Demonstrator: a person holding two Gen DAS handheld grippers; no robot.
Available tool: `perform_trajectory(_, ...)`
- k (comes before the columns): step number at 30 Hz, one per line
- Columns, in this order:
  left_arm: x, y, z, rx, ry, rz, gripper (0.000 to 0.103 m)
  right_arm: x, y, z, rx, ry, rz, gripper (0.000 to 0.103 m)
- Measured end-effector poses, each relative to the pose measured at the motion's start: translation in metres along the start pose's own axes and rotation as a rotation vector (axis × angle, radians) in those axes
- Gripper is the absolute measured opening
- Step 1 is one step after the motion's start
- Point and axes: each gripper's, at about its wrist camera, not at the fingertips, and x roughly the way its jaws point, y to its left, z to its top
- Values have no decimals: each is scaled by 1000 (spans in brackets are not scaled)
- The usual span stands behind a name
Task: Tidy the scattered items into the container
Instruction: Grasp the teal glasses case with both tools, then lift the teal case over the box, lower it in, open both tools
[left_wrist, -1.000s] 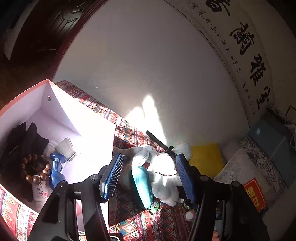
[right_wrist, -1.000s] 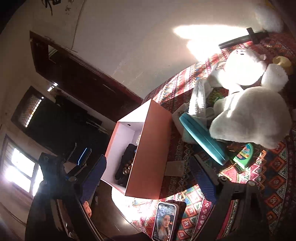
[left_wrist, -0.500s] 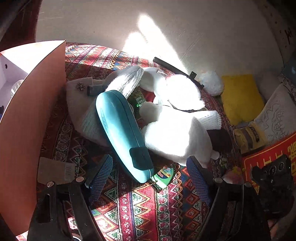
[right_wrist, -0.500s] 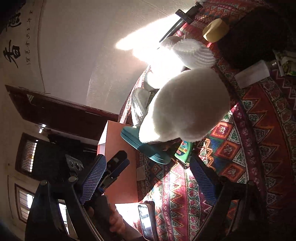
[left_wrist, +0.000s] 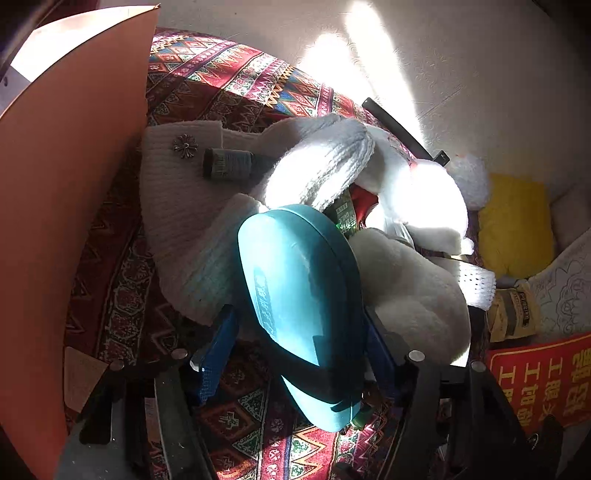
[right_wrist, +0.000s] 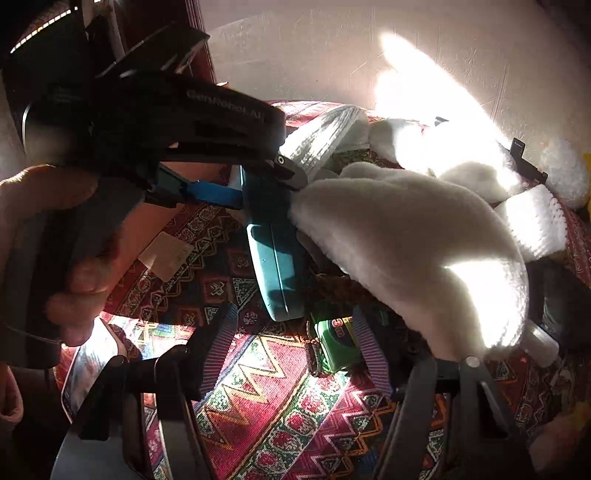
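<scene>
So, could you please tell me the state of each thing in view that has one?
left gripper: open, jaws just been closing, glasses case between them.
right gripper: open, jaws just been closing, tape measure between them.
teal glasses case: shut, lying down.
green tape measure: lying flat, not gripped.
orange box: upright.

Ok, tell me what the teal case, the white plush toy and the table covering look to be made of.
Teal case: looks like hard plastic or a coated shell, smooth with a soft sheen; sunlight glints off its curved lid.
White plush toy: fluffy synthetic pile, matte, with fuzzy edges in the light.
Table covering: woven fabric, matte, with a visible ribbed weave and a printed or woven geometric pattern in red and other colours.
</scene>
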Motion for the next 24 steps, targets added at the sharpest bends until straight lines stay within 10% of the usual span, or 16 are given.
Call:
perform_trajectory(8,-7,0,-2,3,12,-33,52,39,30,13,-160,-36,-68,63)
perform_trajectory(9,-8,2,-2,-1,11,-38,51,41,32,14,-161,-27,-65,38)
perform_trajectory(11,-19,5,-3,-5,-4,-56,51,36,31,17,-114,-22,-45,37)
perform_trajectory(24,-199,-15,-31,166,-365,-178,53,-111,97,46,-116,-345,5,36)
